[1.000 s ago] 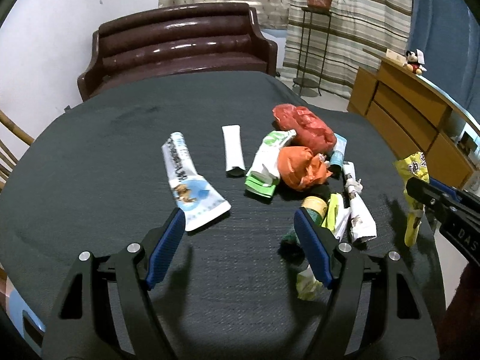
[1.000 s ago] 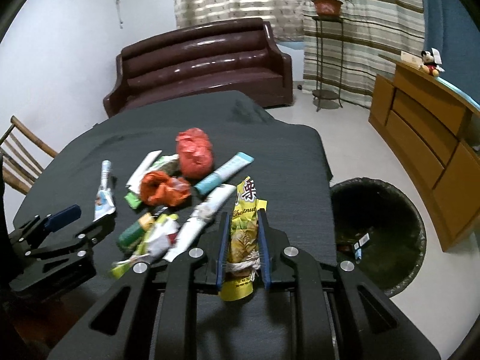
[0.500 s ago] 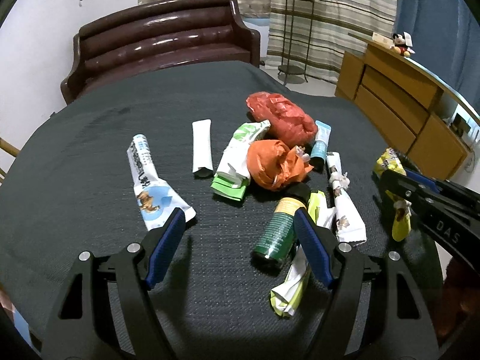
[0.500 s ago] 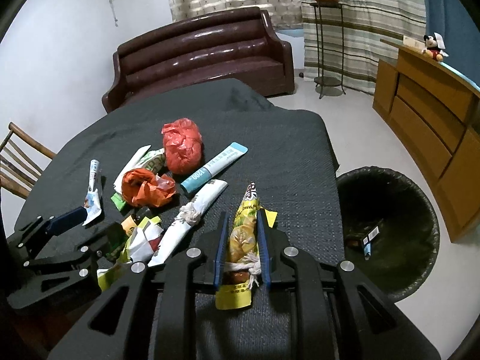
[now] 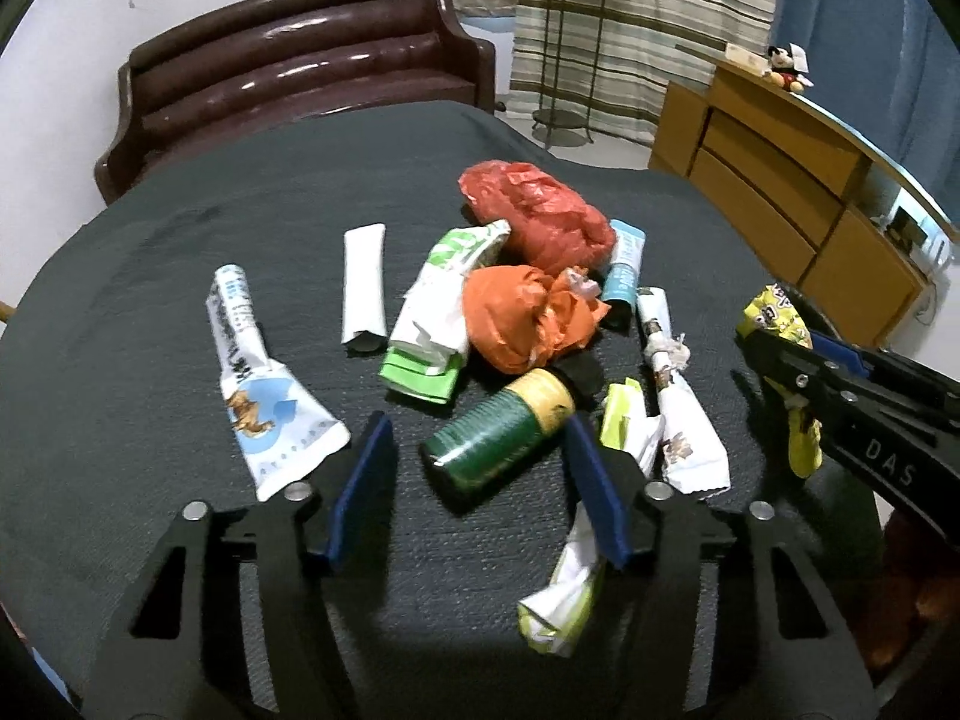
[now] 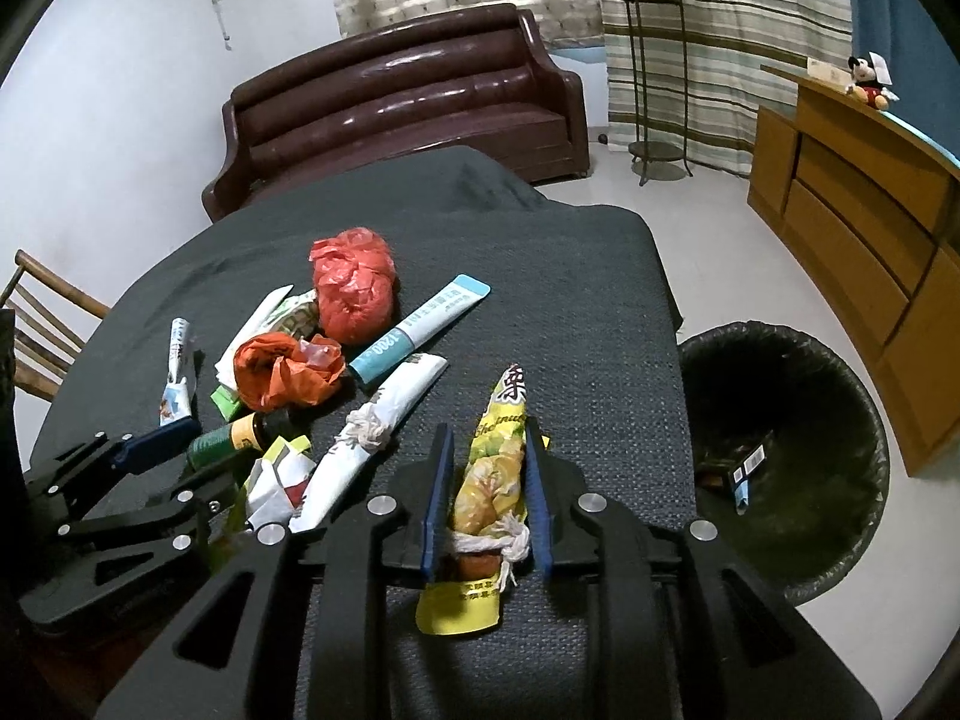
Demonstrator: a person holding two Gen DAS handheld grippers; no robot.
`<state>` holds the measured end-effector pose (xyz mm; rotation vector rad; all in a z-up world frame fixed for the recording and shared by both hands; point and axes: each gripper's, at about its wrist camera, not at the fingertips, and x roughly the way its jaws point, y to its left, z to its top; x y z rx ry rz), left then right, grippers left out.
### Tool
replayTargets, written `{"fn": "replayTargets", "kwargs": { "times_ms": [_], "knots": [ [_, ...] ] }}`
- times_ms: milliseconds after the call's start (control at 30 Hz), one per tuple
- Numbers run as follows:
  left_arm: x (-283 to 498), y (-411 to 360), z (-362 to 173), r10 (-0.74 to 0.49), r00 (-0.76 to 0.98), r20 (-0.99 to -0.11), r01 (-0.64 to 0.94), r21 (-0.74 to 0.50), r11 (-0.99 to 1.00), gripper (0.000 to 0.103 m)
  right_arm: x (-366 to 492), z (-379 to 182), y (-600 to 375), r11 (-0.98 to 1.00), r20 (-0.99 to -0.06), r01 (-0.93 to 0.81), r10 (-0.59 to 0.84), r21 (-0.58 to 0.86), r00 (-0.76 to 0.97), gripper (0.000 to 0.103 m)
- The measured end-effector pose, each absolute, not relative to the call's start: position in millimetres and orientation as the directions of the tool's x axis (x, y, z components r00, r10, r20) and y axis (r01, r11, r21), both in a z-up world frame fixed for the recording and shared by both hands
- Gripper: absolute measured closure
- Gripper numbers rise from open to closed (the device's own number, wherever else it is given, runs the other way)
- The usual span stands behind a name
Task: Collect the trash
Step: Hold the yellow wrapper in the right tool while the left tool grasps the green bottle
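A pile of trash lies on the dark table (image 5: 180,276). A green bottle (image 5: 498,432) lies on its side between the blue pads of my left gripper (image 5: 480,492), whose jaws are closing; the pads stand just clear of it. Around it lie an orange bag (image 5: 516,318), a red bag (image 5: 540,216), a white tube (image 5: 264,384) and a knotted white wrapper (image 5: 678,408). My right gripper (image 6: 486,462) holds a yellow snack bag (image 6: 492,462) over the table's right side, and its jaws are opening with the bag still between the pads.
A black-lined trash bin (image 6: 708,348) stands on the floor right of the table, with some rubbish inside. A brown sofa (image 6: 396,102) is behind the table, a wooden cabinet (image 6: 858,228) at the right, a wooden chair (image 6: 36,324) at the left.
My left gripper moved in over the green bottle and its jaws narrowed around it. The right gripper sank a little with the yellow bag, and its pads parted slightly.
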<state>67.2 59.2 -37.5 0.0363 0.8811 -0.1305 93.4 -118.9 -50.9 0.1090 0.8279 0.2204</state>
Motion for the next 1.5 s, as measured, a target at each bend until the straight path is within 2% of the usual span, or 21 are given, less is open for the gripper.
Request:
{"fn": "replayTargets", "kwargs": {
  "times_ms": [100,400,533,600,633,867,933,1000,1100,1500],
  "knots": [
    [67.3,56.5,-39.0,-0.116,0.621,-0.775,0.146,-0.031,0.989,0.060,93.6,-52.4,-120.3,0.972,-0.721,-0.147,0.236,0.185,0.651,0.074],
    [62.4,55.4,-40.3,-0.127,0.613,-0.780,0.155,-0.038,0.987,0.069,94.7,-53.2,-121.3,0.970,-0.722,-0.145,0.241,0.194,0.648,0.072],
    [59.6,56.6,-41.7,-0.118,0.607,-0.786,0.141,-0.040,0.989,0.068,95.6,-54.9,-121.1,0.969,-0.727,-0.143,0.245,0.201,0.642,0.071],
    [61.9,58.2,-39.5,-0.116,0.615,-0.780,0.130,-0.046,0.991,0.056,95.3,-55.0,-120.7,0.969,-0.726,-0.144,0.246,0.201,0.642,0.071],
    [63.5,58.4,-38.3,-0.114,0.619,-0.777,0.126,-0.045,0.991,0.054,95.2,-54.9,-120.7,0.969,-0.727,-0.144,0.246,0.201,0.641,0.071],
    [76.9,54.5,-35.9,-0.109,0.625,-0.773,0.144,-0.022,0.989,0.054,95.1,-55.4,-120.0,0.969,-0.727,-0.145,0.247,0.202,0.641,0.070],
    [78.8,52.4,-37.3,-0.110,0.619,-0.778,0.153,-0.018,0.988,0.055,95.3,-55.3,-120.4,0.969,-0.726,-0.145,0.248,0.202,0.641,0.070],
    [78.5,50.4,-37.8,-0.119,0.618,-0.777,0.166,-0.019,0.986,0.064,95.4,-55.6,-120.2,0.969,-0.726,-0.144,0.247,0.202,0.641,0.069],
    [75.9,48.1,-38.3,-0.119,0.622,-0.774,0.178,-0.009,0.984,0.069,95.5,-56.2,-119.3,0.968,-0.726,-0.146,0.250,0.205,0.641,0.069],
    [60.4,55.1,-41.3,-0.134,0.619,-0.774,0.166,-0.037,0.985,0.073,95.3,-56.4,-118.3,0.967,-0.725,-0.147,0.252,0.206,0.641,0.069]
  ]
}}
